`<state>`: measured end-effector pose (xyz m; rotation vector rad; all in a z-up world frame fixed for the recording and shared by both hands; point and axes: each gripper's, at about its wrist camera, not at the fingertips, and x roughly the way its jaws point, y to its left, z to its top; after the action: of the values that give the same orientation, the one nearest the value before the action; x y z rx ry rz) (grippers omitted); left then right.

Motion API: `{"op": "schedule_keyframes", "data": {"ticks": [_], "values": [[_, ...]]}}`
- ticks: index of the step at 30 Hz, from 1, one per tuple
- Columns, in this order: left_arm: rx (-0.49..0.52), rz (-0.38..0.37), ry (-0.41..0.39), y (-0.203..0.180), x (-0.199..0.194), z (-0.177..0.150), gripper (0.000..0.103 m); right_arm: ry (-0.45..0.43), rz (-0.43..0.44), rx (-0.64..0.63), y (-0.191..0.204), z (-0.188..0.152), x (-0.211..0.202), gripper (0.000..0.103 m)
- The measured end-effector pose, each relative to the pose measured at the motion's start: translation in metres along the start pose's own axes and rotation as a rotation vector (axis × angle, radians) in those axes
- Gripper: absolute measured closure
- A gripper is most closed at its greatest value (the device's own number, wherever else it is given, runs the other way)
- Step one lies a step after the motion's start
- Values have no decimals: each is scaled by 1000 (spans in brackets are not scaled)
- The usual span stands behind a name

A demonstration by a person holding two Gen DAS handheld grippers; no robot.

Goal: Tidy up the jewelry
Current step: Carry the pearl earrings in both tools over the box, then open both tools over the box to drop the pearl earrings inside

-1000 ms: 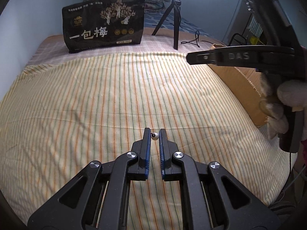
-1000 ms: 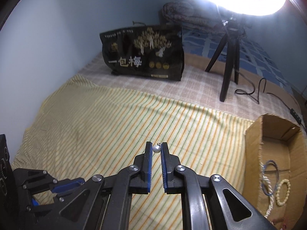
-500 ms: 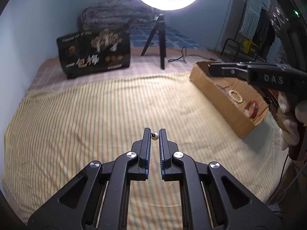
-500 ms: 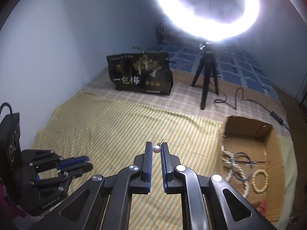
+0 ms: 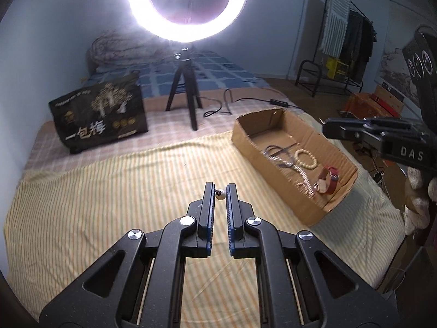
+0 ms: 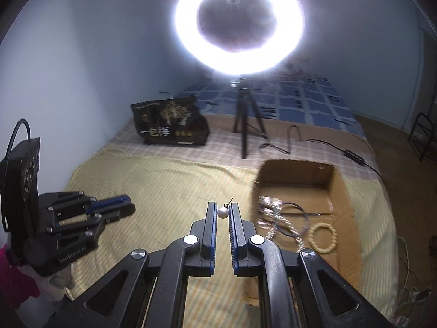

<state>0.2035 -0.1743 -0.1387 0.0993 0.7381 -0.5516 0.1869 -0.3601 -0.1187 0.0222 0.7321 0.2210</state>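
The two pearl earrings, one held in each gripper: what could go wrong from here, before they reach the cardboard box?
1. Each pearl earring is pinched only at the very fingertips of the left gripper and right gripper, so either may slip out onto the striped sheet and be hard to find.
2. The cardboard box already holds a beaded bracelet and chains; a dropped earring's hook may tangle there.

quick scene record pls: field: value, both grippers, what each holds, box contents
left gripper: shut on pearl earring, above striped cloth
right gripper: shut on second pearl earring, left of the box
cardboard box: open, on the bed
box contents: cream bead bracelet, sparkly chain, dark hoop, red item
background: ring light on tripod, black bag
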Motion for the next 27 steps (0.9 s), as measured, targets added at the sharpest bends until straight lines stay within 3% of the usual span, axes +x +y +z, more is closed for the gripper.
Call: {"op": "schedule_keyframes", "data": {"ticks": [14,27], "values": [[23,-48,-29,-49,39,45,97,2,-120,83,-82,-24,-26,97],[22,-78,-10,-79,94,80,97,25,-134,123,-117,-33,-11,97]]}}
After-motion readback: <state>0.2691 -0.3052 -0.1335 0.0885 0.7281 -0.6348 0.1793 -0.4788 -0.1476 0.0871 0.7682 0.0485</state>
